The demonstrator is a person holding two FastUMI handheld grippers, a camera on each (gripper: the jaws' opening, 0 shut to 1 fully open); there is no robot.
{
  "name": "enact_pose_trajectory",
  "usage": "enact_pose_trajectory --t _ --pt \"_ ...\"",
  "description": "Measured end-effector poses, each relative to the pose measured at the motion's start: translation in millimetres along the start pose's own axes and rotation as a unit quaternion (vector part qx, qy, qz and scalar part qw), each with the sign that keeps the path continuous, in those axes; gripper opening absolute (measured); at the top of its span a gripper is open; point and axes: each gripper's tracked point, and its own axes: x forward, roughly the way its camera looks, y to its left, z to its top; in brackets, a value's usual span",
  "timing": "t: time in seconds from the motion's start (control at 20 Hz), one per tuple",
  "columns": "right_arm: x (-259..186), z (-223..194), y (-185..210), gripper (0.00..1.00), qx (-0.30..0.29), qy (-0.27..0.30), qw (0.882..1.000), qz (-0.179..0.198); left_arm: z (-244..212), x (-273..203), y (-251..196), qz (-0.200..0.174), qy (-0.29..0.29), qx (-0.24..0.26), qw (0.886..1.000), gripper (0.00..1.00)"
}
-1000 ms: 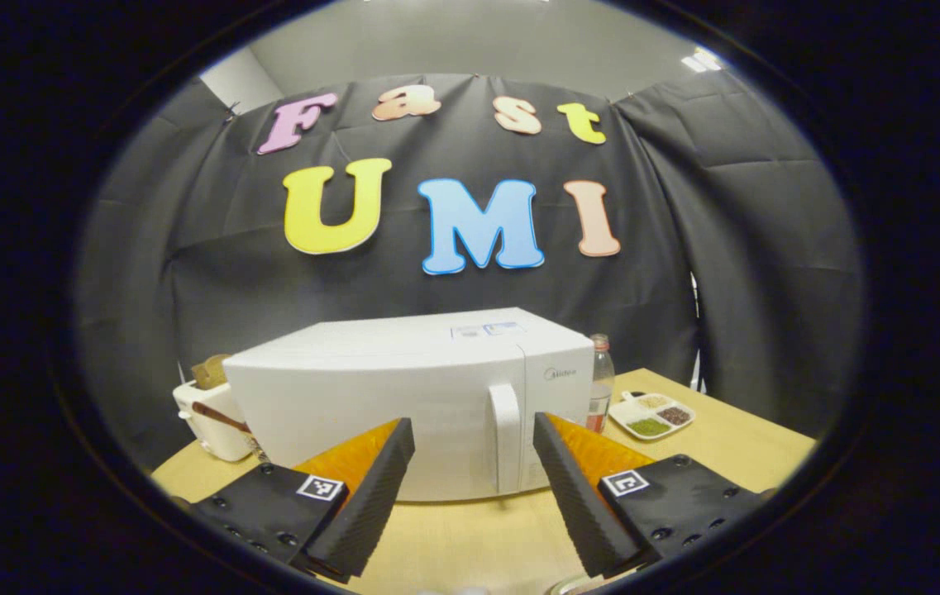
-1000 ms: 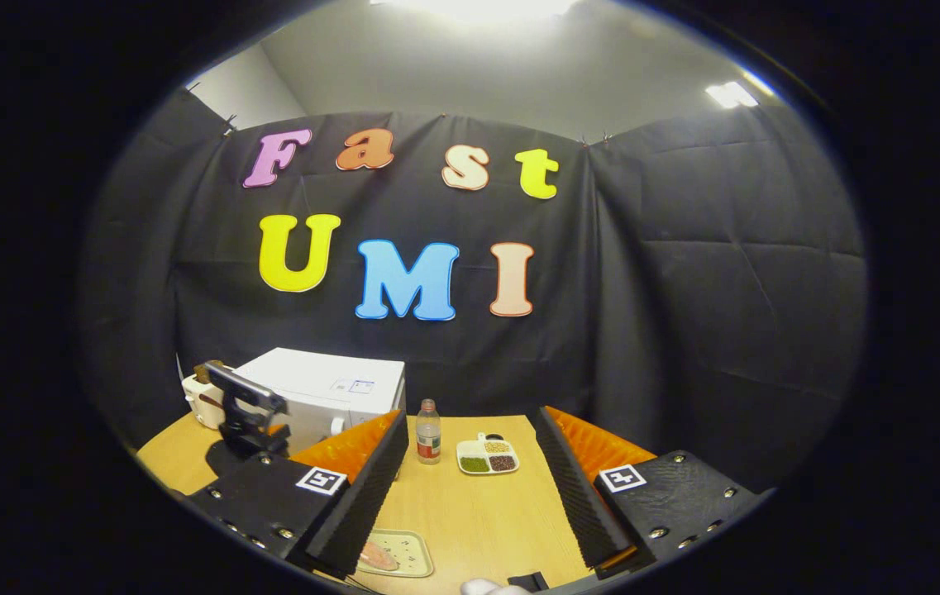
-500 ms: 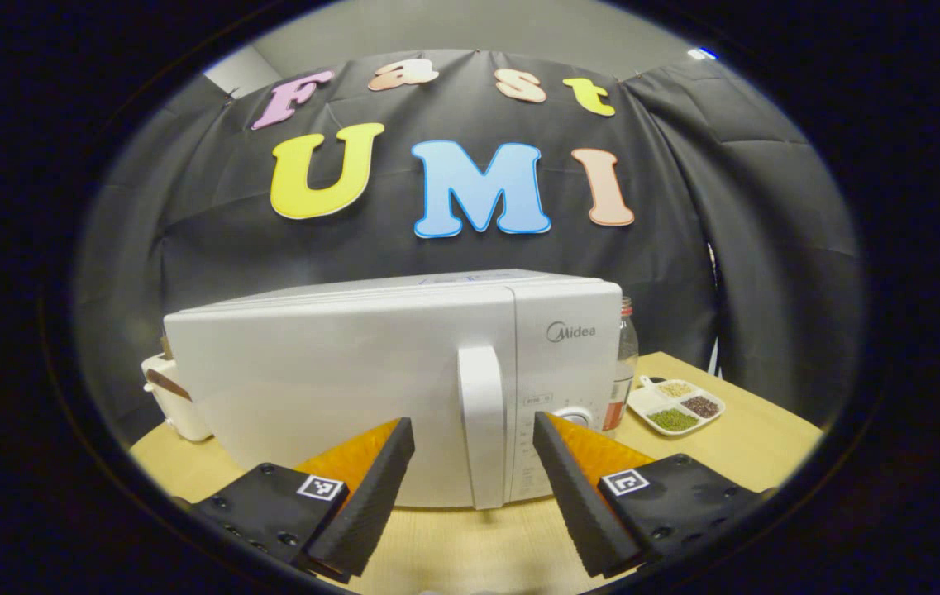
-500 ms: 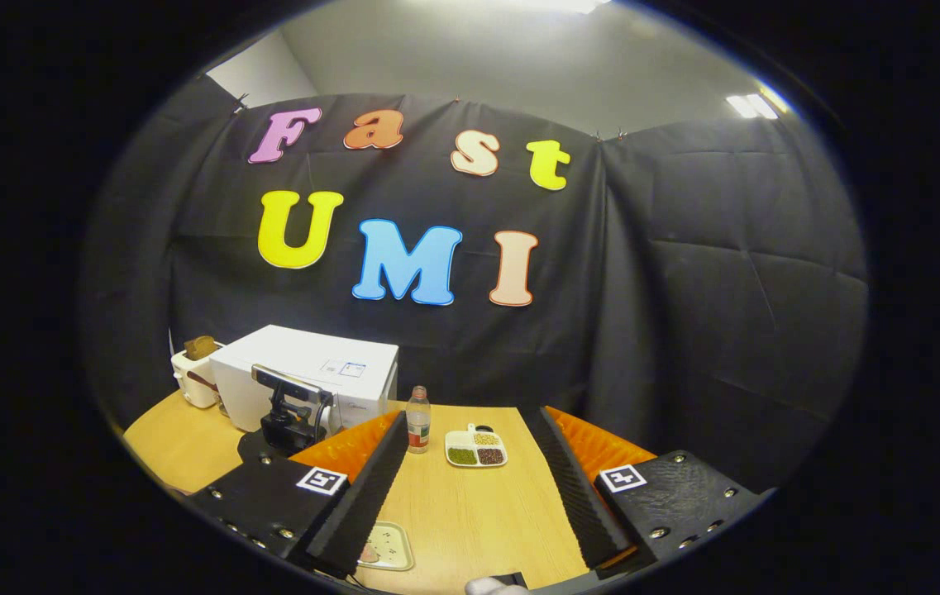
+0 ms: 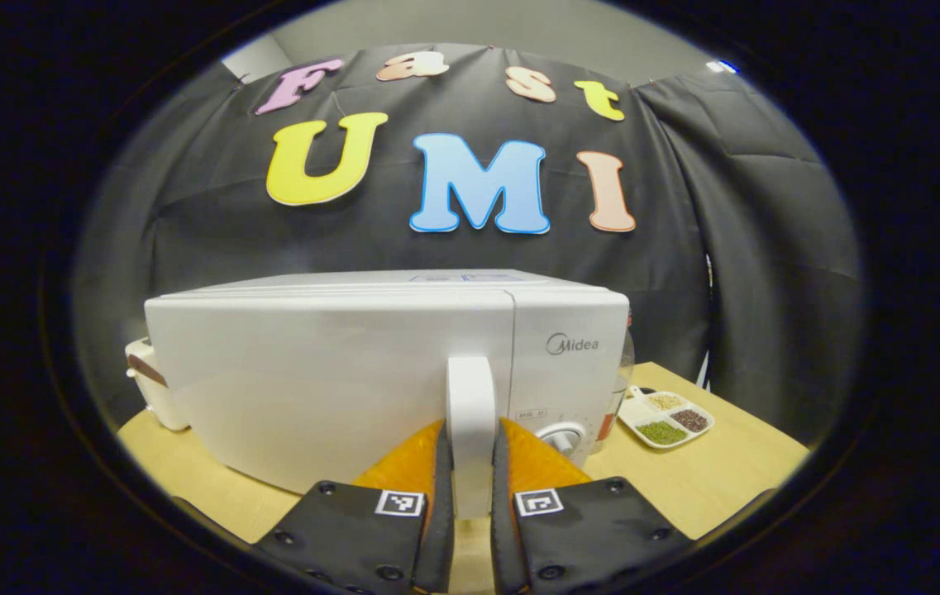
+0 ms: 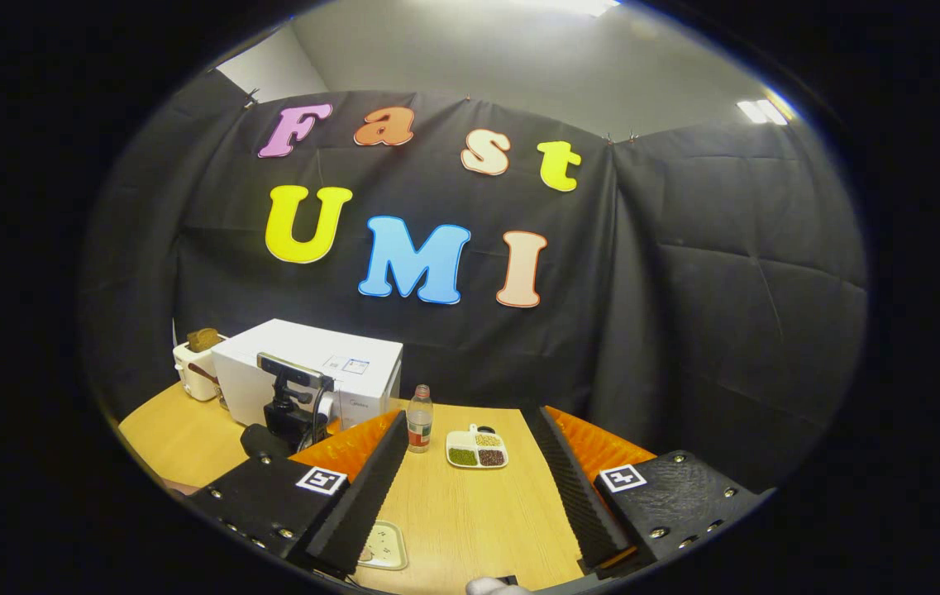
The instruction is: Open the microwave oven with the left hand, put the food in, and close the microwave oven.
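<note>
surface: light wooden surface (image 6: 478, 521), everything sits on it
microwave: boxy white microwave oven (image 5: 312, 372) toward the back left of the surface, door shut, its upright white door handle (image 5: 470, 397) facing the left gripper view
left hand-held gripper: left hand-held gripper (image 5: 470, 471) is clamped on that door handle, one finger pressed on each side. You can also spot it from the right gripper view (image 6: 292, 405), right up against the microwave's front
right hand-held gripper: right hand-held gripper (image 6: 470, 479) is hanging over the near part of the surface with its fingers spread wide apart, holding nothing
toaster: small white toaster (image 6: 195, 372) with a brown slice sticking out, just left of the microwave
bottle: clear plastic bottle (image 6: 419, 417) standing upright just right of the microwave
divided dish: white sectioned dish of beans and grains (image 6: 477, 450), beside the bottle
food: pale square tray with the food (image 6: 383, 545) on the near edge of the surface, partly behind the right gripper's finger, well apart from the microwave
</note>
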Motion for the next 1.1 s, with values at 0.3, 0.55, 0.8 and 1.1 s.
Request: enact_pose_trajectory --t 0.3,0.55,0.8,1.1 --pt "-3.1 -0.9 -6.8 0.95 0.002 0.001 1.000 -0.003 -0.5 0.0 0.8 0.002 0.011 0.008 1.000 0.20" --pt "-4.5 -0.3 -5.3 0.95 0.001 0.000 1.000 0.006 -2.4 -2.8 0.7 -0.006 0.022 0.004 1.000 0.20" --pt "-2.6 9.2 8.0 0.95 0.004 -0.013 0.999 0.033 -15.0 -80.2 12.0 -0.023 0.013 0.026 0.999 0.20" --pt "-5.8 9.1 48.5 0.95 0.014 -0.013 0.996 0.091 -30.9 -156.2 44.6 -0.007 0.032 0.026 0.999 0.20"
